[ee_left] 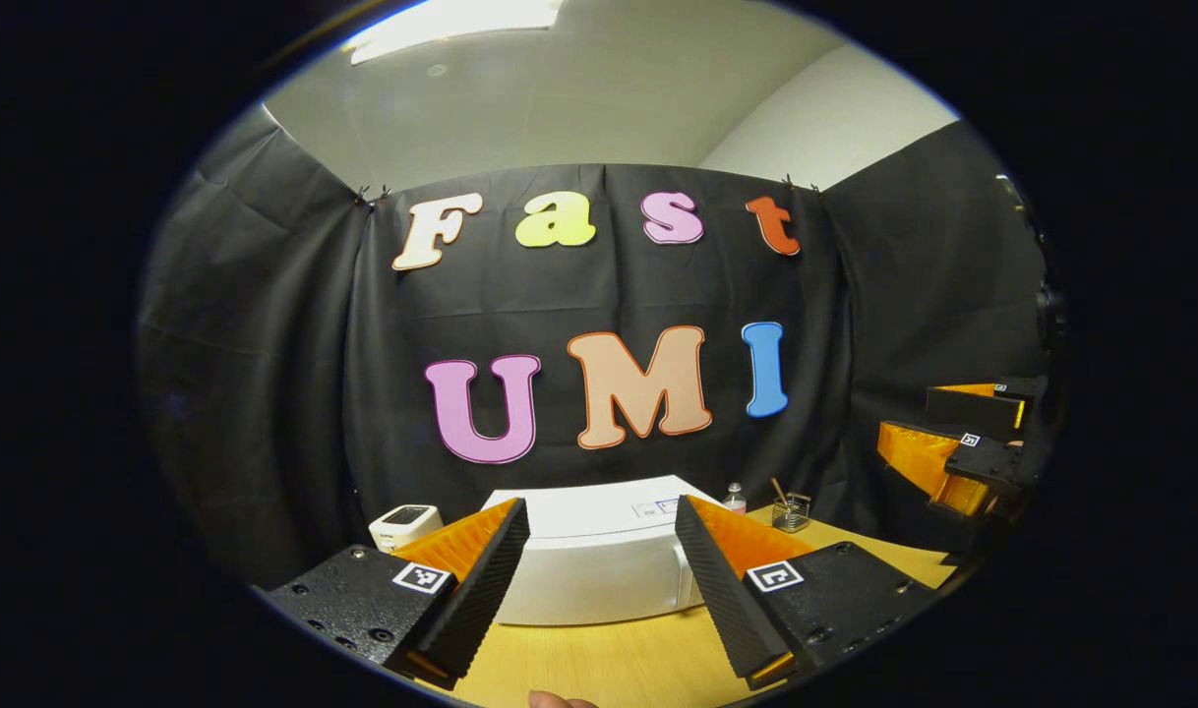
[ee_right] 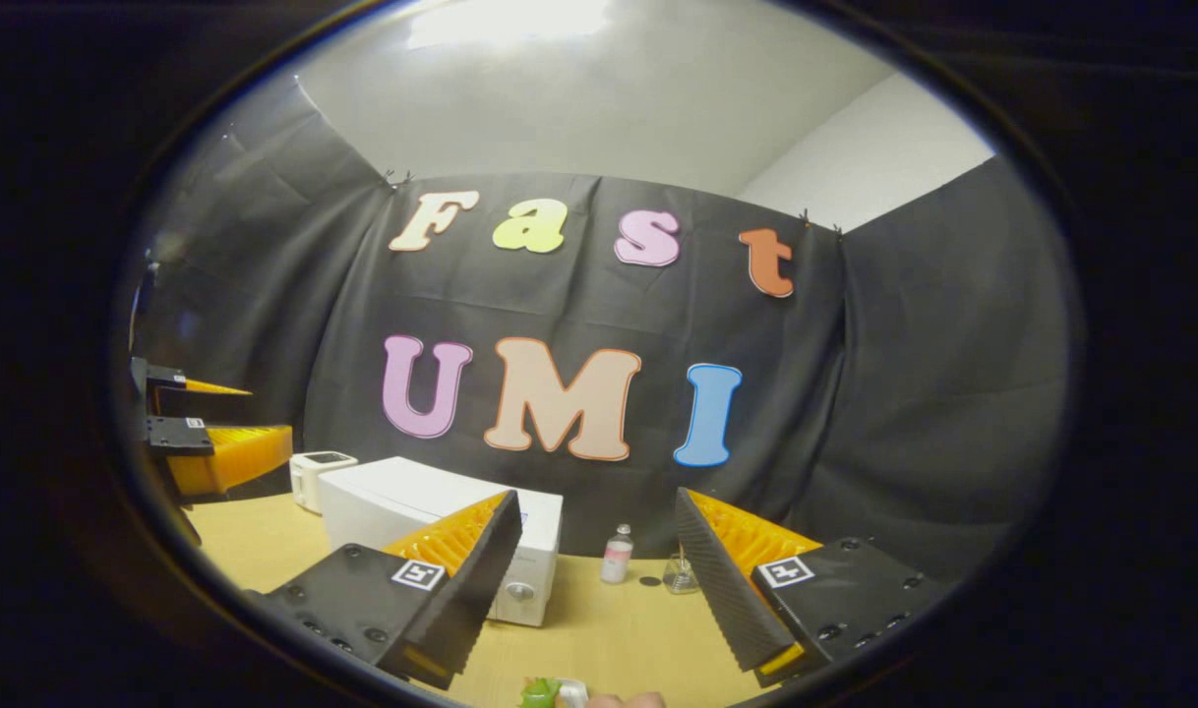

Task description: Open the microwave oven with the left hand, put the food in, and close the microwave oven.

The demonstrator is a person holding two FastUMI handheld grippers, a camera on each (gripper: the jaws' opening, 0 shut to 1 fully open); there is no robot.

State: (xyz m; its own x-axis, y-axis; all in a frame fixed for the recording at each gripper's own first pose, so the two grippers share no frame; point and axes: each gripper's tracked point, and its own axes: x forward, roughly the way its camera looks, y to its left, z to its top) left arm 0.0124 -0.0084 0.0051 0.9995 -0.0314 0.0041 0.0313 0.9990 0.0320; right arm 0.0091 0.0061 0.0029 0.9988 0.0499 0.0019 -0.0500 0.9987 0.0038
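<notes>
Microwave oven [ee_left: 599, 560], white, sits on the wooden table [ee_left: 609, 659] against the back cloth, door closed. In the left gripper view it lies straight ahead, framed between that gripper's fingers. In the right gripper view the microwave oven [ee_right: 432, 521] stands left of centre, its knob end toward the camera.

Food [ee_right: 545, 693]: a green and white item at the bottom edge of the right gripper view, on the table near a fingertip; too cut off to identify.

Left gripper [ee_left: 602, 565]: jaws spread wide, nothing between them, held clear of the oven. Also seen far left in the right gripper view.

Right gripper [ee_right: 596, 570]: jaws wide apart, empty, above the table. Seen at far right in the left gripper view.

Beside the oven: a small white device [ee_left: 405, 524] on its left; on its right a small bottle [ee_right: 616, 555] and a clear glass container [ee_left: 791, 511] with a stick in it.
</notes>
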